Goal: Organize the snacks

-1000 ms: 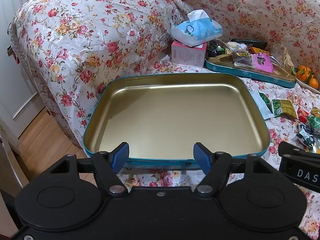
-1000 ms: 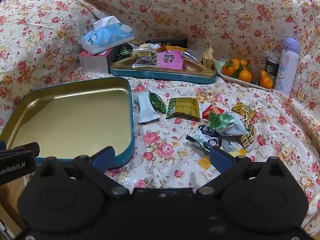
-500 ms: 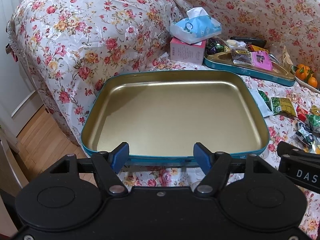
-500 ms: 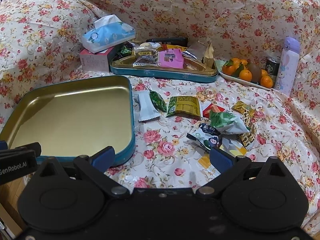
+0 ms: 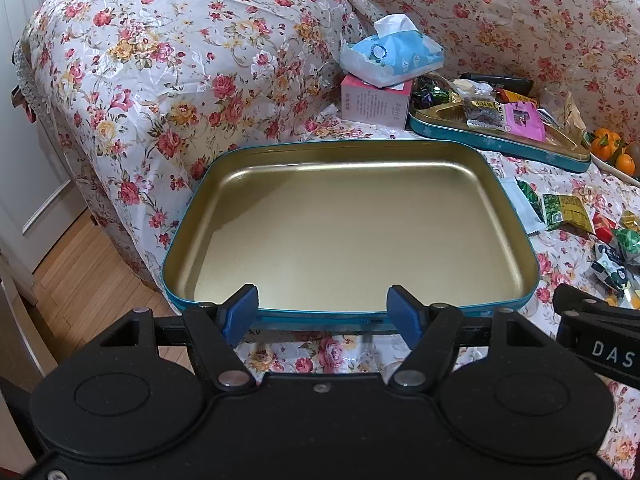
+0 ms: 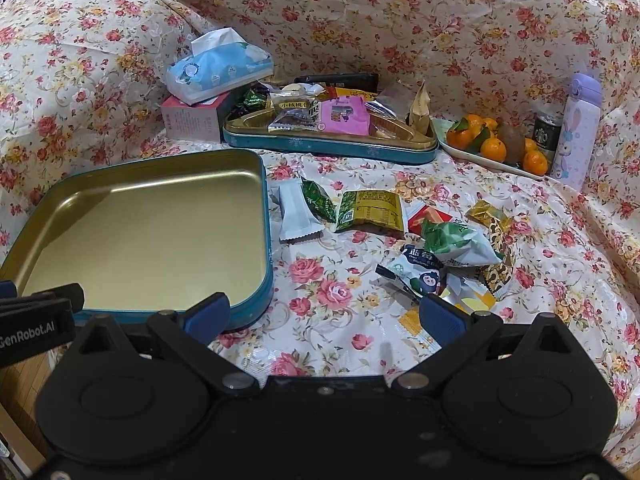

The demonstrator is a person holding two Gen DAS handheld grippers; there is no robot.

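Observation:
An empty gold tin [image 5: 360, 232] with a teal rim lies on the floral sofa seat, also in the right wrist view [image 6: 140, 232]. My left gripper [image 5: 322, 308] hovers open at the tin's near rim, nothing between its blue pads. Right of the tin several loose snacks lie scattered: a white packet [image 6: 296, 212], a green-gold packet [image 6: 370, 210], a green-white bag [image 6: 456, 242] and a blue-white packet [image 6: 420, 270]. My right gripper [image 6: 324, 314] stands open over bare cloth just in front of them, holding nothing.
A second teal tin [image 6: 328, 146] with snacks sits at the back, beside a tissue pack [image 6: 220, 68] on a pink box [image 6: 192, 122]. A plate of oranges [image 6: 492, 144], a can and a lilac bottle [image 6: 578, 128] stand back right. Wooden floor [image 5: 72, 276] lies left of the sofa.

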